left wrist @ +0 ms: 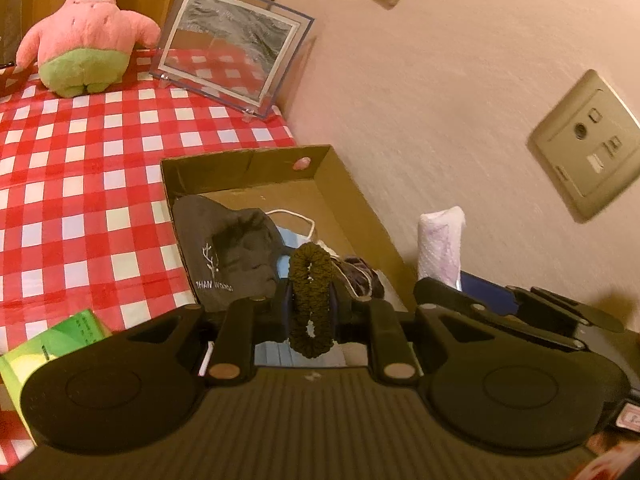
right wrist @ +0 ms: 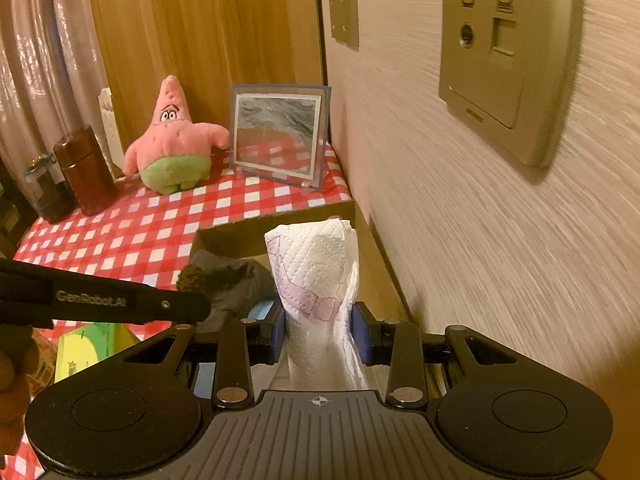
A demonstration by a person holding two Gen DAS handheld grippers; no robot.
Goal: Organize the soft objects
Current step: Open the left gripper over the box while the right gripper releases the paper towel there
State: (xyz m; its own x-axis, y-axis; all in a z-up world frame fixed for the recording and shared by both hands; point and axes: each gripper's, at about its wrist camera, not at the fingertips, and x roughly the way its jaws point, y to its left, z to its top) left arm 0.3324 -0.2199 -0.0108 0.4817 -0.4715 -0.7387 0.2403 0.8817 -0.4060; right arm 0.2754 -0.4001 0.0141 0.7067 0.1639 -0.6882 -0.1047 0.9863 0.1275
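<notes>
Both tools hang over the cardboard box (left wrist: 344,184) by the wall. The left gripper (left wrist: 311,304) pinches a dark scrunchie (left wrist: 311,300); the right gripper (right wrist: 318,330) squeezes a folded paper towel (right wrist: 314,272). At twelve o'clock the box looks crowded, so a careless release might drop either onto the gray cloth (left wrist: 228,252) or over the rim.

White lettering on the black arm of the left gripper (right wrist: 182,304) reads "GenRobot.AI". The dark grey cloth (left wrist: 228,252) lying in the cardboard box (left wrist: 348,200) carries pale print under a small branch drawing; only "THAN WORDS" can be partly made out, the rest being hidden or blurred.
</notes>
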